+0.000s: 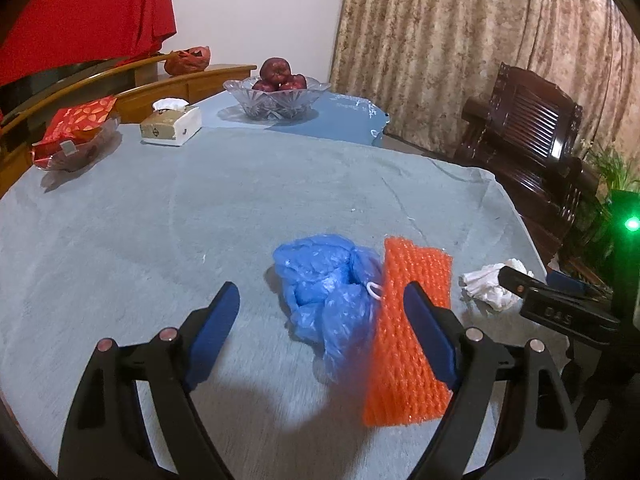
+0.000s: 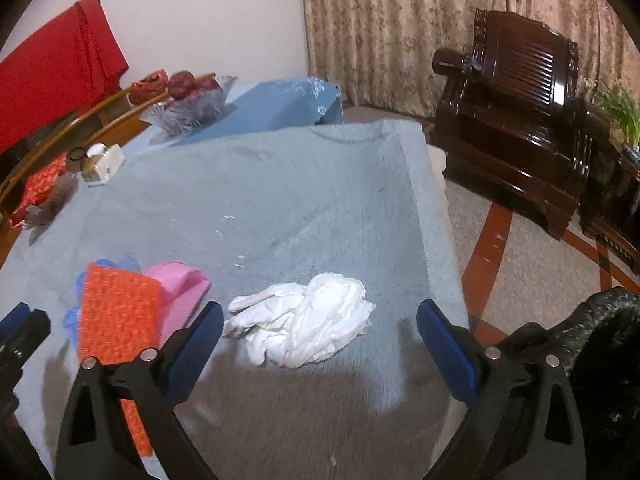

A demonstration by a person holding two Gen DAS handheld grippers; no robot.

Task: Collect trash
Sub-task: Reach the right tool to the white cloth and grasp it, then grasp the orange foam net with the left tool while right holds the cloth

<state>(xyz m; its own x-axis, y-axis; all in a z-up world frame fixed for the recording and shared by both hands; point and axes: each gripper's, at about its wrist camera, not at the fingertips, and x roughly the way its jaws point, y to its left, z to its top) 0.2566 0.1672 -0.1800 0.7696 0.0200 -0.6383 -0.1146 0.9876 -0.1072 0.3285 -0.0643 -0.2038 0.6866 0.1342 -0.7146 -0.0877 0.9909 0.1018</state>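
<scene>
Your left gripper (image 1: 320, 304) hovered low over the grey-blue surface (image 1: 160, 220) with its fingers (image 1: 218, 316) spread wide, gripping nothing; the crumpled blue plastic bag (image 1: 324, 292) lay between them, and the orange foam net (image 1: 408, 320) lay flat, touching the bag's right side and partly behind your right-hand finger. Your right gripper (image 2: 320, 328) also had its fingers (image 2: 444, 340) spread and empty, with the crumpled white tissue (image 2: 308, 320) on the surface just ahead, between the tips. To its left sat a pink item (image 2: 180, 292), tucked against the orange net; what it was, you could not tell. Farther back on the left stood a tissue box (image 1: 172, 122) and a red snack packet (image 1: 76, 124) in a clear dish. Farthest was a glass bowl (image 1: 276, 98) of red apples (image 1: 276, 74) on a blue mat (image 1: 332, 116). Beyond the surface stood a dark wooden armchair (image 2: 516, 92) and patterned curtains (image 1: 440, 40).
</scene>
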